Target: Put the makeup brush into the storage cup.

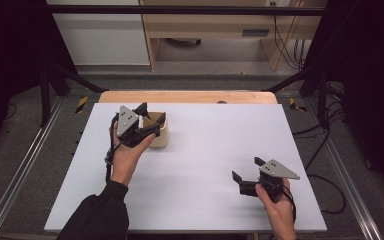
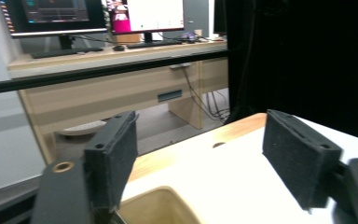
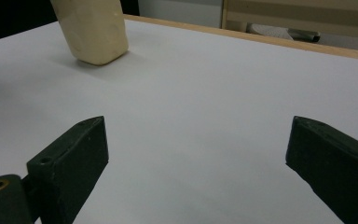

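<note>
A cream-coloured cup (image 1: pixel 161 136) stands upright on the white tabletop (image 1: pixel 205 145) at the left of the middle. My left gripper (image 1: pixel 148 120) hovers just over the cup's left rim, jaws apart. In the left gripper view the cup's rim (image 2: pixel 154 199) lies low between the jaws, and my left gripper (image 2: pixel 200 158) is open with nothing between its pads. My right gripper (image 1: pixel 246 169) rests low at the right front, open and pointing left. In the right gripper view the cup (image 3: pixel 93 28) stands far off beyond my empty right gripper (image 3: pixel 200 154).
A wooden strip (image 1: pixel 187 96) borders the table's far edge. Black frame rails (image 1: pixel 180 10) run around the table. Beyond stand a wooden desk (image 2: pixel 98 88) with monitors (image 2: pixel 144 14). Cables (image 1: pixel 325 185) lie on the floor to the right.
</note>
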{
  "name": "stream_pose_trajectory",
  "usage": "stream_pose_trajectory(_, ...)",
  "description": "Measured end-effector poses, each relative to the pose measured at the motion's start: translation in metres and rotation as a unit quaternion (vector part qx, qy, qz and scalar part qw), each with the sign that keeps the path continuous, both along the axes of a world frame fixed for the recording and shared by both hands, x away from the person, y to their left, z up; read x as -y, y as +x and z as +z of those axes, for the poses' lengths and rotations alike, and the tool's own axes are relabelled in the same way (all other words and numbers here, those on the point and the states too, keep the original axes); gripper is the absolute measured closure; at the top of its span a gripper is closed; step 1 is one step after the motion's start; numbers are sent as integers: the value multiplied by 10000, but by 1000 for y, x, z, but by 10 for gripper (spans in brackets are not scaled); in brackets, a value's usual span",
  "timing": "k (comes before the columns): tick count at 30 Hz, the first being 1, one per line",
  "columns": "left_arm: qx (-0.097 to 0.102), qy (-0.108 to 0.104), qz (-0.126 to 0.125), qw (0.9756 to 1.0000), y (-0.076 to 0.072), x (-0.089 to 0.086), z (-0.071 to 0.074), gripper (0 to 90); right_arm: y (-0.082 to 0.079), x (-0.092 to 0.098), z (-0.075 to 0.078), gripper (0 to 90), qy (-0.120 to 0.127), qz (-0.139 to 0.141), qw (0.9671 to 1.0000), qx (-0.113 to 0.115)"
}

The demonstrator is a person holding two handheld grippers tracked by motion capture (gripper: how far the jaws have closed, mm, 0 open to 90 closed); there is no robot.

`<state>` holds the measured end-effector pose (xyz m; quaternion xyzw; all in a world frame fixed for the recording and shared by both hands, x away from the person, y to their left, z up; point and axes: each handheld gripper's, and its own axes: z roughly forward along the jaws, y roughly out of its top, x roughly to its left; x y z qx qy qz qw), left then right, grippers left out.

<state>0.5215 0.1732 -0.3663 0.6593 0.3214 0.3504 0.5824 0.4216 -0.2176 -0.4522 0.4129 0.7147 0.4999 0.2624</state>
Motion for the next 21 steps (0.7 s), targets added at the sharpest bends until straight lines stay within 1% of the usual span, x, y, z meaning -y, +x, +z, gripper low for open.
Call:
stream_pose_trajectory(1, -11, 10, -55, 10000, -1, 2, 0, 233, 0, 0, 0, 59, -20, 3, 10000, 22)
stream_pose_trajectory(2, -54, 0, -184, 9998, -3, 6, 0, 191, 0, 1, 0, 58, -30, 0, 10000, 32)
stream_pose_trajectory(3, -54, 0, -184, 9998, -3, 6, 0, 176, 0, 1, 0, 58, -30, 0, 10000, 32)
stream_pose_trajectory(4, -50, -14, -277, 9996, -6, 10, 0, 157, 0, 1, 0, 58, -15, -5, 10000, 28)
stream_pose_trajectory(5, -50, -14, -277, 9996, -6, 10, 0, 140, 0, 1, 0, 58, -15, -5, 10000, 28)
stream_pose_trajectory(7, -64, 16, -374, 9993, -8, 14, 0, 105, 0, 1, 0, 58, -19, -1, 10000, 38)
stream_pose_trajectory(8, -85, 25, -471, 9989, -11, 17, -1, 96, 0, 1, 0, 58, -22, -3, 10000, 44)
stream_pose_trajectory(9, -85, 25, -471, 9989, -11, 17, -1, 89, 0, 1, 0, 58, -22, -3, 10000, 44)
stream_pose_trajectory(10, -87, 50, -557, 9984, -14, 21, -2, 80, 0, 1, 0, 58, -21, 2, 10000, 46)
stream_pose_trajectory(11, -87, 50, -557, 9984, -14, 21, -2, 76, 0, 1, 0, 58, -21, 2, 10000, 46)
stream_pose_trajectory(14, -126, 75, -746, 9971, -19, 27, -5, 60, 0, 1, 1, 57, -13, -20, 10000, 39)
stream_pose_trajectory(15, -126, 75, -746, 9971, -19, 27, -5, 58, 0, 1, 1, 57, -13, -20, 10000, 39)
stream_pose_trajectory(16, -154, 147, -862, 9961, -22, 30, -8, 53, 0, 2, 1, 57, -1, -38, 10000, 32)
stream_pose_trajectory(17, -154, 147, -862, 9961, -22, 30, -8, 47, 0, 2, 1, 57, -1, -38, 10000, 32)
stream_pose_trajectory(18, -178, 204, -946, 9952, -25, 32, -11, 44, 0, 2, 1, 55, 6, -46, 10000, 42)
stream_pose_trajectory(19, -178, 204, -946, 9952, -25, 32, -11, 41, 0, 2, 1, 55, 6, -46, 10000, 42)
stream_pose_trajectory(20, -206, 243, -1023, 9942, -27, 33, -14, 41, -1, 2, 1, 55, 28, -49, 10000, 37)
stream_pose_trajectory(21, -206, 255, -1046, 9940, -28, 34, -15, 38, 0, 2, 2, 53, 50, -60, 10000, 38)
